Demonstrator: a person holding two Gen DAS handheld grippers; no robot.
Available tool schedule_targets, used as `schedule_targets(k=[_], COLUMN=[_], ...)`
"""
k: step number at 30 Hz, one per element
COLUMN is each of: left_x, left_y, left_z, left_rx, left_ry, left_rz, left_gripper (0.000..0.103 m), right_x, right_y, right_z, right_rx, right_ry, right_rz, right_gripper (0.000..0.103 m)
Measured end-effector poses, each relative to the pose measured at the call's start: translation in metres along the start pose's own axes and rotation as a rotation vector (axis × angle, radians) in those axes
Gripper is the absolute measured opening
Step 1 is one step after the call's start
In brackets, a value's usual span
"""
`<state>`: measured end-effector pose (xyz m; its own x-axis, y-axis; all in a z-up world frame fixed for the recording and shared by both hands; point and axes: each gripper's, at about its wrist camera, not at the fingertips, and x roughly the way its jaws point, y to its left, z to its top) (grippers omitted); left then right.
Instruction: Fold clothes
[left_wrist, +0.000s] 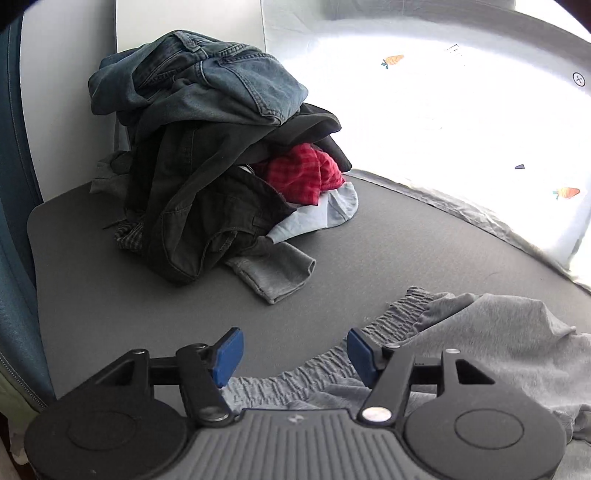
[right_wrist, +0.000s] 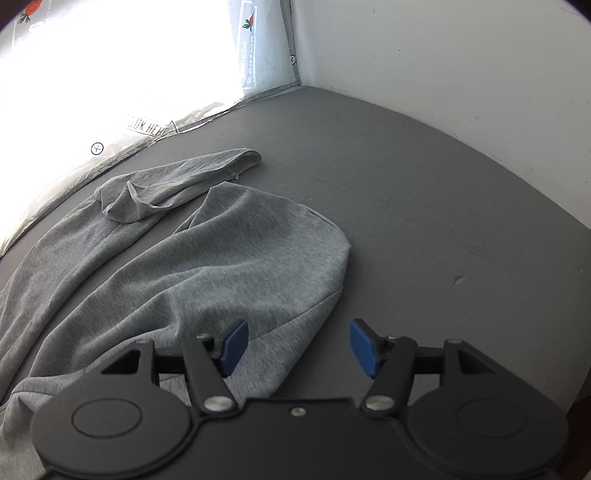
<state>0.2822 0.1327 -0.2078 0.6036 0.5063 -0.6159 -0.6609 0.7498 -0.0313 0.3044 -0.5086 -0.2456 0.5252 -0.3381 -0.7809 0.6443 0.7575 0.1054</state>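
Grey sweatpants (right_wrist: 207, 258) lie spread on the dark grey mat (right_wrist: 424, 221), one leg folded over itself and the other stretching toward the bright curtain. In the left wrist view the elastic waistband (left_wrist: 391, 321) of the sweatpants (left_wrist: 498, 332) lies just beyond my left gripper (left_wrist: 295, 352), which stands open above it, blue pads apart and nothing pinched. My right gripper (right_wrist: 299, 347) is open too, hovering over the lower edge of the folded leg, its left pad (right_wrist: 234, 345) above the cloth and its right pad over bare mat.
A heap of unfolded clothes (left_wrist: 207, 158) sits at the mat's far left corner: blue jeans (left_wrist: 229, 81) on top, dark garments, a red checked piece (left_wrist: 303, 173), a light blue piece. A white curtain (left_wrist: 461, 122) with carrot prints borders the mat; a white wall (right_wrist: 461, 55) stands on the right.
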Motion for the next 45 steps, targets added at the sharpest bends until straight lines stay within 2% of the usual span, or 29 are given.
schedule_targets(k=[1, 4, 5, 7, 9, 12, 13, 14, 17, 19, 25, 29, 34, 37, 39, 40, 41, 42, 43, 45], left_x=[0.002, 0.015, 0.017, 0.023, 0.029, 0.036, 0.038, 0.040, 0.041, 0.044, 0.048, 0.047, 0.045, 0.045, 0.045, 0.045, 0.044, 0.044, 0.044, 0.043], left_y=[-0.010, -0.045, -0.054, -0.074, -0.091, -0.103, -0.105, -0.106, -0.099, -0.095, -0.079, -0.079, -0.078, -0.078, -0.078, -0.078, -0.078, -0.078, -0.078, -0.078], left_z=[0.000, -0.010, -0.016, -0.028, -0.044, -0.066, -0.071, -0.077, -0.083, -0.083, -0.086, -0.090, -0.095, -0.095, -0.096, -0.096, -0.097, -0.097, -0.098, -0.099], left_rx=[-0.002, 0.002, 0.015, 0.071, 0.159, 0.252, 0.263, 0.274, 0.243, 0.222, 0.137, 0.130, 0.131, 0.129, 0.128, 0.127, 0.126, 0.126, 0.125, 0.123], left_ry=[-0.003, 0.064, 0.080, 0.119, 0.154, 0.195, 0.205, 0.216, 0.192, 0.198, 0.195, 0.174, 0.137, 0.134, 0.134, 0.132, 0.128, 0.126, 0.123, 0.117], left_rz=[-0.009, -0.032, -0.038, -0.036, -0.043, -0.035, -0.030, -0.025, -0.003, 0.006, -0.053, -0.057, -0.064, -0.064, -0.064, -0.063, -0.063, -0.062, -0.062, -0.060], left_gripper=[0.083, 0.083, 0.083, 0.083, 0.083, 0.083, 0.083, 0.084, 0.094, 0.103, 0.103, 0.103, 0.103, 0.103, 0.103, 0.103, 0.103, 0.103, 0.103, 0.103], right_x=[0.008, 0.033, 0.040, 0.048, 0.050, 0.048, 0.048, 0.047, 0.042, 0.036, 0.017, 0.012, 0.007, 0.001, 0.000, 0.000, 0.000, 0.000, 0.000, 0.001], right_y=[-0.003, -0.010, -0.012, -0.014, -0.013, -0.007, -0.007, -0.010, -0.018, -0.018, -0.010, 0.002, 0.049, 0.082, 0.100, 0.107, 0.111, 0.114, 0.116, 0.117], right_z=[0.004, 0.016, 0.019, 0.020, 0.017, 0.012, 0.011, 0.011, 0.015, 0.020, 0.042, 0.061, 0.114, 0.153, 0.173, 0.182, 0.187, 0.189, 0.188, 0.180], right_rx=[0.030, 0.122, 0.151, 0.183, 0.158, 0.051, 0.034, 0.043, 0.112, 0.120, 0.136, 0.139, 0.037, 0.035, 0.073, 0.106, 0.131, 0.147, 0.140, 0.084], right_ry=[0.007, 0.049, 0.068, 0.095, 0.097, 0.084, 0.082, 0.080, 0.064, 0.040, -0.027, -0.045, -0.119, -0.182, -0.203, -0.206, -0.203, -0.205, -0.213, -0.222], right_rz=[0.006, 0.009, -0.001, -0.010, -0.016, -0.047, -0.044, -0.033, -0.005, 0.000, 0.053, 0.110, 0.163, 0.280, 0.432, 0.518, 0.574, 0.602, 0.593, 0.523], right_gripper=[0.068, 0.067, 0.062, 0.056, 0.050, 0.024, 0.010, 0.007, 0.003, 0.003, 0.003, 0.003, 0.003, 0.003, 0.007, 0.015, 0.033, 0.040, 0.044, 0.043])
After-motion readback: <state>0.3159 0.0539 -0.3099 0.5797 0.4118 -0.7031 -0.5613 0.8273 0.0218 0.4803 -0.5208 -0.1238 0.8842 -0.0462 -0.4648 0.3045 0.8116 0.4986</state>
